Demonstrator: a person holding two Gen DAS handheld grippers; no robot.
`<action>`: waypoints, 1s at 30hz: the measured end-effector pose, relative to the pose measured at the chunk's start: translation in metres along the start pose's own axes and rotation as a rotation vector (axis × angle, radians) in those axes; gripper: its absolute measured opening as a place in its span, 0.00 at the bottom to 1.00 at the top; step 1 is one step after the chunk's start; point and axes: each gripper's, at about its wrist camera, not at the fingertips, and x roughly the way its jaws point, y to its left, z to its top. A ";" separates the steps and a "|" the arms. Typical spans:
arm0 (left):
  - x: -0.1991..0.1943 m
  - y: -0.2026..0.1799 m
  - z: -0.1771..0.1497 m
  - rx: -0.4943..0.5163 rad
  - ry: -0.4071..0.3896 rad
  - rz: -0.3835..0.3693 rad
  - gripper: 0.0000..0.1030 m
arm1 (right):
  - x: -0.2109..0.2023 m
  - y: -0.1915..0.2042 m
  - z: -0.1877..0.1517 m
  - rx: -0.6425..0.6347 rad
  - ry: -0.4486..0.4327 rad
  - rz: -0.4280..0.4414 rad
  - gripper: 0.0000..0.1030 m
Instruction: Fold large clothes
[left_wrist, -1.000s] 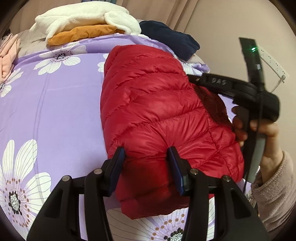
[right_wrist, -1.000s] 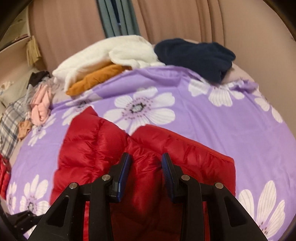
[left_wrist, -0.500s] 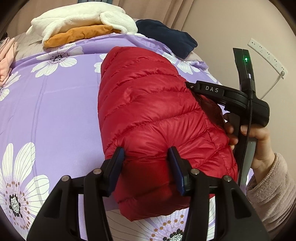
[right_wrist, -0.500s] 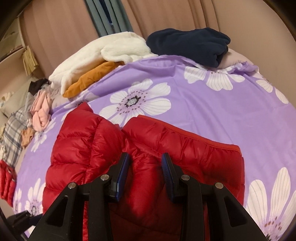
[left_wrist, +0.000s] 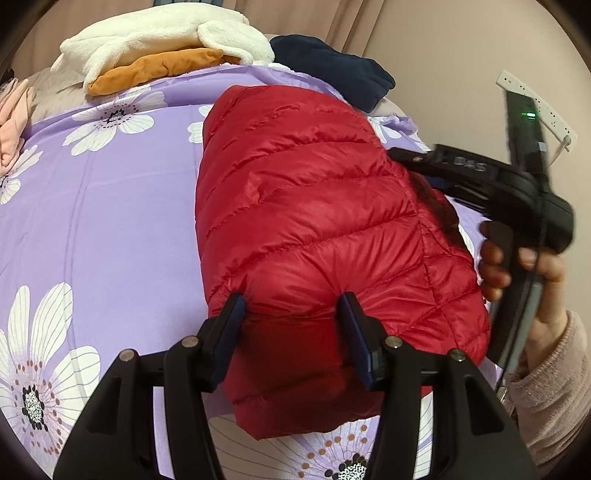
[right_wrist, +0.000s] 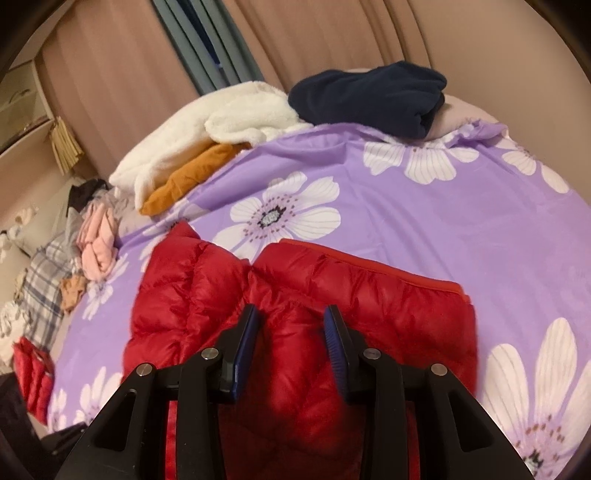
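Red down jacket (left_wrist: 314, 236) lies folded into a thick bundle on the bed's purple flowered sheet (left_wrist: 110, 221), its long axis running away from the left claw (left_wrist: 291, 314) toward the piled clothes at the far edge. In the left wrist view the near end of the bundle bulges up between the two blue pads; the left claw's jaws are opening, with that puffy end between them, and the pads appear to touch the fabric at either side without biting into it, so I read this grip as being let go.

The right claw (right_wrist: 291, 325) comes at the jacket from the side, across its length. Its jaws stand partly apart over a quilted ridge, and whether the pads pinch the cloth I cannot tell from either view. From the left wrist view this claw's black body sits at the jacket's right flank, carried by a hand (left_wrist: 524, 266) in a fuzzy sleeve.

So the left claw is at the short end and the right one is on the long side; in the right wrist view a flat panel with an orange-red hem (right_wrist: 369, 262) spreads out beyond it. Any further fold across the length would likely fall to the right claw, though the bundle already looks close to finished.
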 end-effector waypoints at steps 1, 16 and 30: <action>0.000 0.000 0.000 -0.001 0.001 0.002 0.52 | -0.007 0.001 -0.001 -0.008 -0.010 -0.002 0.34; 0.003 -0.002 0.000 -0.008 0.015 0.030 0.53 | -0.030 0.004 -0.053 -0.156 0.022 -0.077 0.40; -0.024 0.029 0.029 -0.104 -0.103 0.081 0.77 | -0.047 -0.020 -0.059 0.002 -0.004 -0.053 0.88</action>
